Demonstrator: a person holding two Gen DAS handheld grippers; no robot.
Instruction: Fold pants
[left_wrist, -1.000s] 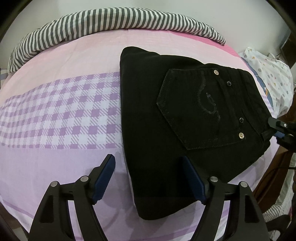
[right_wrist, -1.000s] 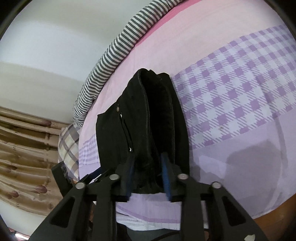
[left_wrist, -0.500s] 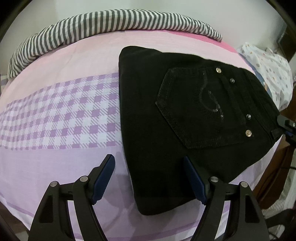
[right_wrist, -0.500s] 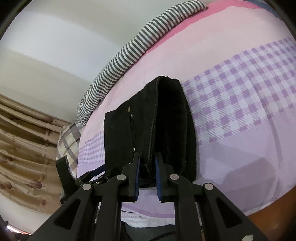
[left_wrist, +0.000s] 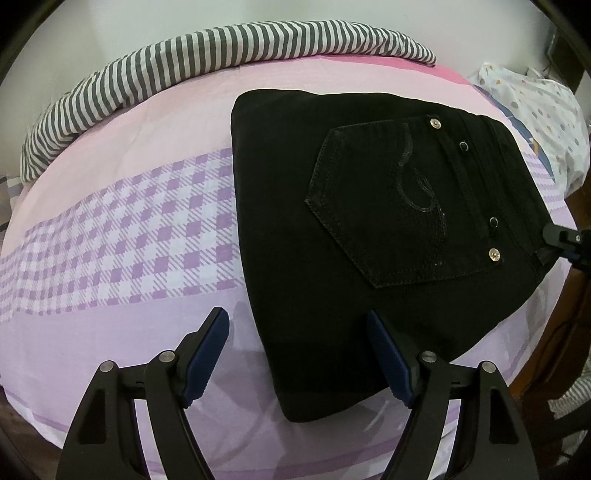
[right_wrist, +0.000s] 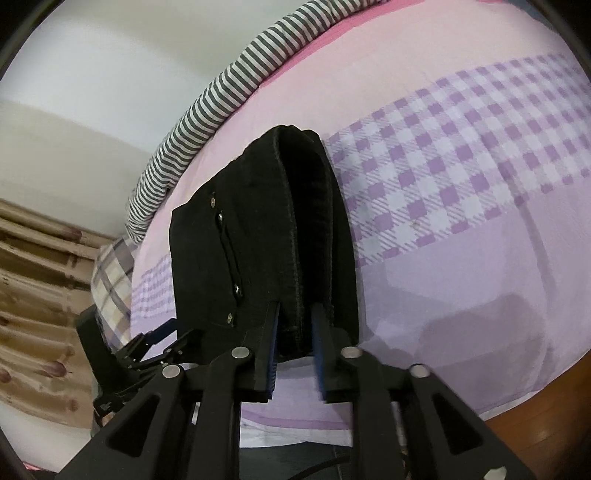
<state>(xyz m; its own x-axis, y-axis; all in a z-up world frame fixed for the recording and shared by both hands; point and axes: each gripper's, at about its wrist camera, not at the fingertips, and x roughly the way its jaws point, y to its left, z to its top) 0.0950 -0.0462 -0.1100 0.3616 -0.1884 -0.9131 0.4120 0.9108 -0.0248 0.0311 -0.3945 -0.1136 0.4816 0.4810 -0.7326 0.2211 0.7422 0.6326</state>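
Black pants (left_wrist: 332, 221), folded into a thick rectangle with a back pocket on top, lie on the pink and purple bed sheet (left_wrist: 129, 229). My left gripper (left_wrist: 297, 321) hovers open over their near left corner: one finger over the cloth, the other over the sheet. My right gripper (right_wrist: 295, 314) has the waistband edge of the pants (right_wrist: 258, 240) between its pads. Its jaws are opening, and the cloth still fills the gap and touches both pads. In the left wrist view, the right gripper (left_wrist: 565, 238) shows at the pants' right edge.
A grey-and-white striped blanket (left_wrist: 221, 55) runs along the far side of the bed. A dotted pillow (left_wrist: 535, 110) lies at the far right. A plaid pillow (right_wrist: 110, 277) and a curtain (right_wrist: 37, 295) sit beyond the pants in the right wrist view. The bed's wooden edge (right_wrist: 535, 435) is near.
The right jaws pinched the waistband tighter half a second ago and have now widened again. The left gripper has rolled slightly, staying open over the same corner.
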